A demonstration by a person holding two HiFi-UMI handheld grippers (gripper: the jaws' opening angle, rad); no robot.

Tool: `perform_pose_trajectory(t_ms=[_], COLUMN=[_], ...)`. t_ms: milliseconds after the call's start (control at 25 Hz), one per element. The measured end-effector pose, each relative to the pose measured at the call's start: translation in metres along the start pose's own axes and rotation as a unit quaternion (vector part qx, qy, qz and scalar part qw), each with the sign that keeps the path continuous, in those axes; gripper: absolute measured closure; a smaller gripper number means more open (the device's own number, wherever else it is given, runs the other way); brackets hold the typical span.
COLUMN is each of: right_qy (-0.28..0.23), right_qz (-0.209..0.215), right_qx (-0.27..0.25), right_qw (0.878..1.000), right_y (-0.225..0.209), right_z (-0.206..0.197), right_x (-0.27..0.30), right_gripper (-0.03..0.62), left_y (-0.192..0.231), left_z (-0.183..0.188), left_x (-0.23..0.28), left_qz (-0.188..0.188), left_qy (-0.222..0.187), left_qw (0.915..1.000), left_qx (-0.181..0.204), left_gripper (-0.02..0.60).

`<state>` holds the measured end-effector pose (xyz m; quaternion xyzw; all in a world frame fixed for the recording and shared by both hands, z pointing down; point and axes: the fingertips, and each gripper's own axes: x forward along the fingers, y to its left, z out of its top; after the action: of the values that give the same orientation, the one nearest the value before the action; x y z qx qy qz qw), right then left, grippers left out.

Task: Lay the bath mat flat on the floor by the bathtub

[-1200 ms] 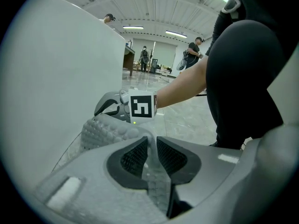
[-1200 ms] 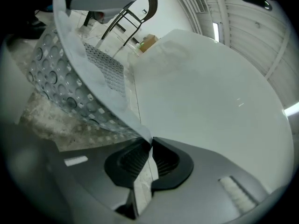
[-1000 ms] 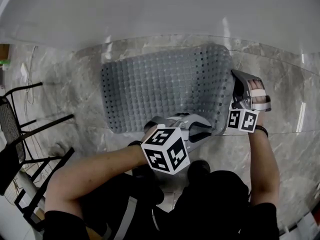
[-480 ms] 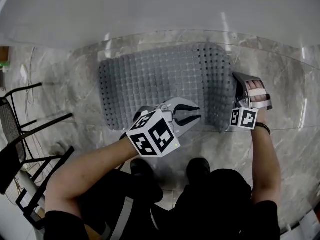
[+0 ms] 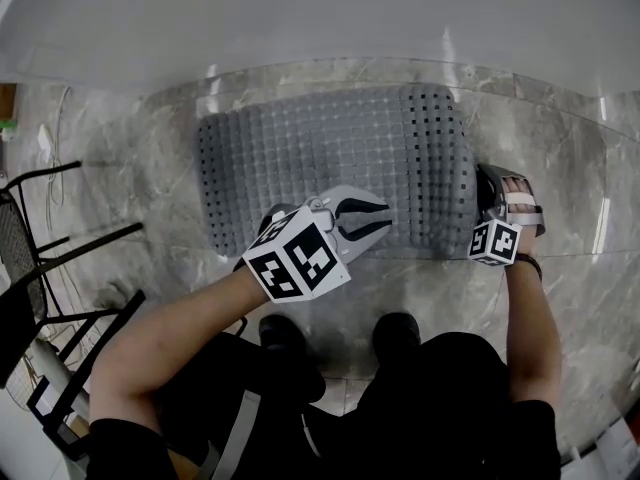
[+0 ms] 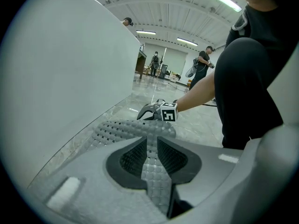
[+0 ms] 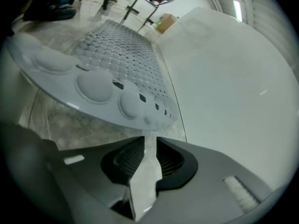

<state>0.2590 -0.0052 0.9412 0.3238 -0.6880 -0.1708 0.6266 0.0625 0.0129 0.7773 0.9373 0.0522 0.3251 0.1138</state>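
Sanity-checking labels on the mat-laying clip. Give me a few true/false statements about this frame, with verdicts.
1. The bath mat is on the marble floor beside the white bathtub. True.
2. The left gripper is shut on the mat's near edge. True.
3. The right gripper is at the mat's left end. False: it is at the right end, with the mat's edge between its jaws, which have just been opening.
4. The mat is rolled into a tube. False: it is spread out, nearly flat.
5. The black metal frame stands on the mat. False: it stands on the floor to the left, apart from the mat.
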Motion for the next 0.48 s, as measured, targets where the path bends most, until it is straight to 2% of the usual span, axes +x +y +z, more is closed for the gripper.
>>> perform_pose_trajectory(t_ms=[80, 160, 320, 400, 480], right_qy=[0.001, 0.005, 0.013, 0.016, 0.023], right_qz=[0.004, 0.012, 0.022, 0.023, 0.031], right_qx=[0.077, 0.151, 0.287, 0.317, 0.327], right_qw=[0.997, 0.988, 0.958, 0.948, 0.944], right_y=[0.000, 0.004, 0.010, 0.016, 0.029], right_z=[-0.008, -0.018, -0.037, -0.041, -0.046], right_x=[-0.006, -0.014, -0.029, -0.034, -0.037], right_gripper=[0.513, 0.513, 0.513, 0.513, 0.513], left_y=[0.003, 0.005, 0.006, 0.007, 0.007], left_z=[-0.001, -0.003, -0.005, -0.006, -0.007], left_x=[-0.002, -0.003, -0.002, 0.000, 0.002], left_qz=[0.002, 0.002, -0.001, -0.003, -0.004], left_qy=[-0.001, -0.001, -0.001, -0.001, 0.000], left_qw=[1.0000, 0.9999, 0.9999, 0.9999, 0.9999], left_qx=[-0.006, -0.010, -0.013, -0.013, -0.013], left_gripper=[0.506, 0.506, 0.508, 0.508, 0.508])
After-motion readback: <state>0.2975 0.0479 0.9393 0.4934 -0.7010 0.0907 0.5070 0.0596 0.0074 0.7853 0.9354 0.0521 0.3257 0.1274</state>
